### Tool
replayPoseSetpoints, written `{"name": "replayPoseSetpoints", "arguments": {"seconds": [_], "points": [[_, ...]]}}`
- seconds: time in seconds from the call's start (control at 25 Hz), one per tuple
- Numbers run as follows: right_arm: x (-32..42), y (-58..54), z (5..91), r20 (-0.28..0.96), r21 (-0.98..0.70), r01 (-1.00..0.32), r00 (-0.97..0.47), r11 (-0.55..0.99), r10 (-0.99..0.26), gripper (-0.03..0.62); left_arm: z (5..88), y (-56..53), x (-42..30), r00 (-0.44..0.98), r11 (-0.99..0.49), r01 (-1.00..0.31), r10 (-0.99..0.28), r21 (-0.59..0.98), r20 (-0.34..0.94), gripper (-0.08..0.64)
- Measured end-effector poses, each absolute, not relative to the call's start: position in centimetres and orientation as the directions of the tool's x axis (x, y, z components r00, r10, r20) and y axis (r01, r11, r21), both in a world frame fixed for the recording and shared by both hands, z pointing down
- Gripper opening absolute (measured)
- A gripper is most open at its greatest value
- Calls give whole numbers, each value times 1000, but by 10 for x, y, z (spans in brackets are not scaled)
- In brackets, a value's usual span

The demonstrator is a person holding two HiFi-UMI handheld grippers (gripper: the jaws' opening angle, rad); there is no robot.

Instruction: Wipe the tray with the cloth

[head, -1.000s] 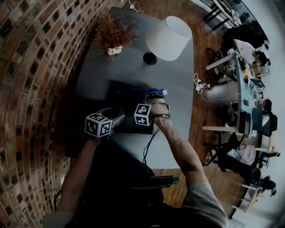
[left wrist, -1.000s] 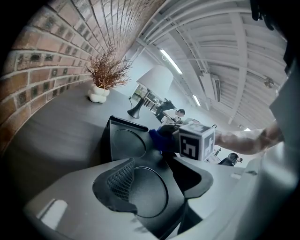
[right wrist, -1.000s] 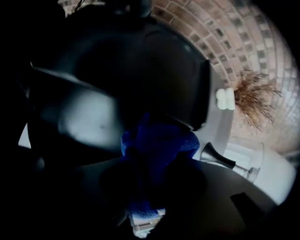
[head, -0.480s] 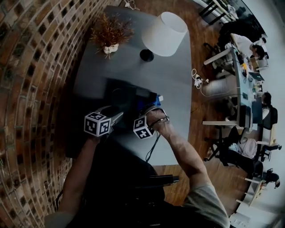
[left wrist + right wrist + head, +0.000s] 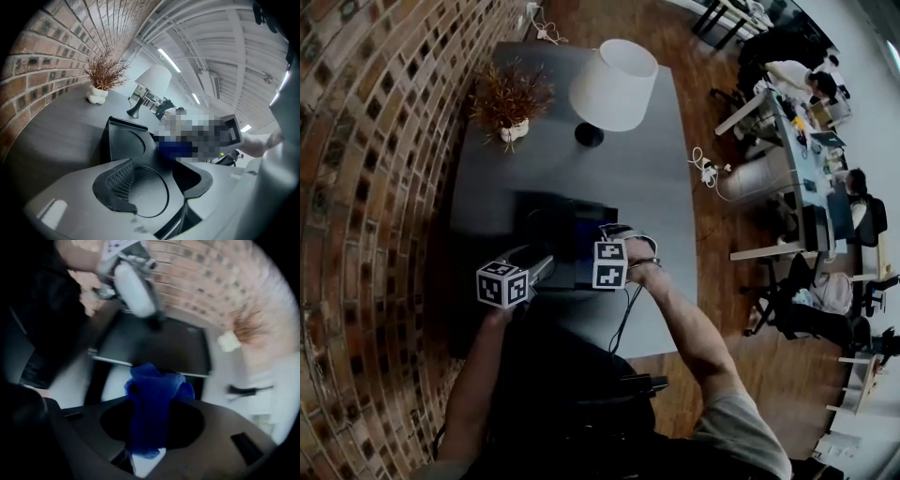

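A dark tray with round recesses lies on the grey table in front of me. My left gripper reaches in from the near left. In the left gripper view its jaws stand to either side of the tray's near edge, and my left gripper is shut on it. My right gripper is over the tray's right part. In the right gripper view a blue cloth is bunched between its jaws, so my right gripper is shut on it, with the tray just beyond. That view is blurred.
A white-shaded lamp and a dried plant in a white pot stand at the table's far end. A brick wall runs along the left. A cable hangs over the near table edge. Desks and people are far right.
My right gripper has drawn the cloth back across the tray toward me, then shifted slightly; the cloth no longer shows in the head view. My left gripper has stayed on the tray's edge.
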State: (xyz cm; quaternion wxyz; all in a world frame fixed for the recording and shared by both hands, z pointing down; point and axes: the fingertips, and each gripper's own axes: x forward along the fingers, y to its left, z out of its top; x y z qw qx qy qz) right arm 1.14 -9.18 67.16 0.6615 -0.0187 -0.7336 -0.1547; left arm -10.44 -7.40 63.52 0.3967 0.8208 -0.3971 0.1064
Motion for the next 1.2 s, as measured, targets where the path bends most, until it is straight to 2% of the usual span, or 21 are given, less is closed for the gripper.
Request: {"name": "replayPoseSetpoints", "arguments": {"seconds": [0.08, 0.16, 0.28, 0.36, 0.48, 0.56, 0.64, 0.72, 0.8, 0.88, 0.96, 1.08, 1.2], "points": [[1, -136, 669, 922, 387, 230, -121, 893, -369, 140, 636, -74, -105, 662, -369, -736, -568, 567, 490, 247], [0, -161, 686, 894, 443, 271, -71, 854, -442, 141, 636, -73, -105, 662, -364, -735, -570, 572, 488, 247], [30, -182, 716, 856, 441, 346, 113, 828, -504, 137, 635, -74, -104, 661, -359, -734, -572, 576, 486, 247], [39, -175, 720, 865, 384, 378, 171, 842, -471, 137, 634, -74, -104, 661, -361, -735, -570, 574, 488, 247], [46, -138, 718, 916, 190, 490, 223, 851, -333, 137, 634, -77, -105, 662, -366, -736, -568, 570, 490, 247], [45, -97, 717, 948, 60, 572, 223, 818, -226, 137, 634, -78, -106, 661, -367, -737, -566, 568, 492, 247], [42, -57, 719, 972, -10, 601, 194, 799, -134, 138, 636, -78, -106, 662, -369, -737, -563, 566, 496, 247], [35, -26, 719, 992, -50, 527, 122, 848, -17, 138, 637, -77, -108, 663, -370, -737, -557, 566, 499, 247], [29, -7, 715, 995, -91, 376, -2, 922, 98, 136, 638, -77, -107, 665, -371, -736, -552, 566, 502, 247], [26, -7, 702, 970, -113, 189, -192, 975, 150, 137, 639, -75, -107, 667, -373, -735, -548, 566, 505, 247], [32, -20, 673, 897, -128, -26, -429, 991, 105, 138, 640, -74, -106, 666, -374, -736, -546, 564, 508, 247], [65, -36, 602, 703, -181, -288, -706, 940, -81, 138, 639, -74, -106, 663, -376, -740, -546, 557, 512, 247], [136, -24, 537, 587, -207, -457, -765, 865, -264, 140, 638, -74, -105, 663, -376, -740, -548, 557, 510, 247]]}}
